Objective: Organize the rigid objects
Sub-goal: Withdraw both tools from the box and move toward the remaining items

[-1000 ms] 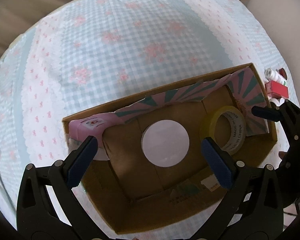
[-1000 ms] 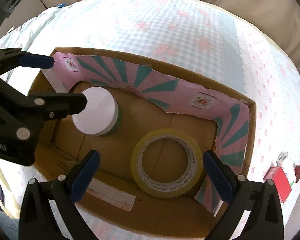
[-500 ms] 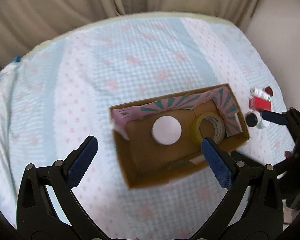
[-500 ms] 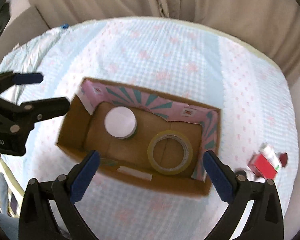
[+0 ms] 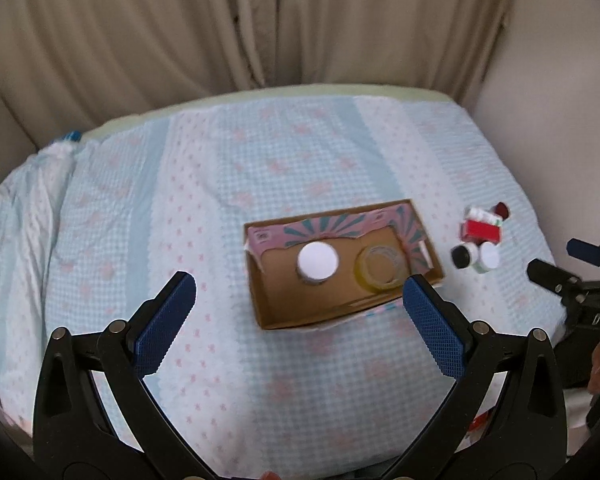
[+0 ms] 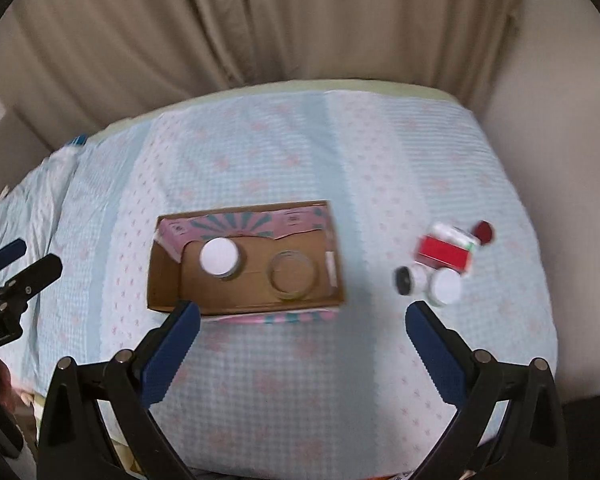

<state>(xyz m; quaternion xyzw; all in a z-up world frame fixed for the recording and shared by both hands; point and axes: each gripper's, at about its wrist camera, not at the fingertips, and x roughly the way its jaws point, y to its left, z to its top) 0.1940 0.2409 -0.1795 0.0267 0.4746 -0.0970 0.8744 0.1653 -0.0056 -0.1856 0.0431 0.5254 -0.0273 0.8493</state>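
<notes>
An open cardboard box with a pink and teal lining lies on the bed. Inside it stand a white-lidded jar and a roll of clear tape. Right of the box is a cluster: a red carton, a black-lidded jar, a white-lidded jar and a dark red lid. My left gripper is open and empty, held high in front of the box. My right gripper is open and empty, between box and cluster.
The bed has a light blue checked cover with pink flowers. Beige curtains hang behind it and a wall runs along the right. The right gripper shows at the right edge of the left wrist view.
Both grippers have pulled up and back from just over the box, so the whole bed and the cluster at the right have come into view. Both stayed open and empty.
</notes>
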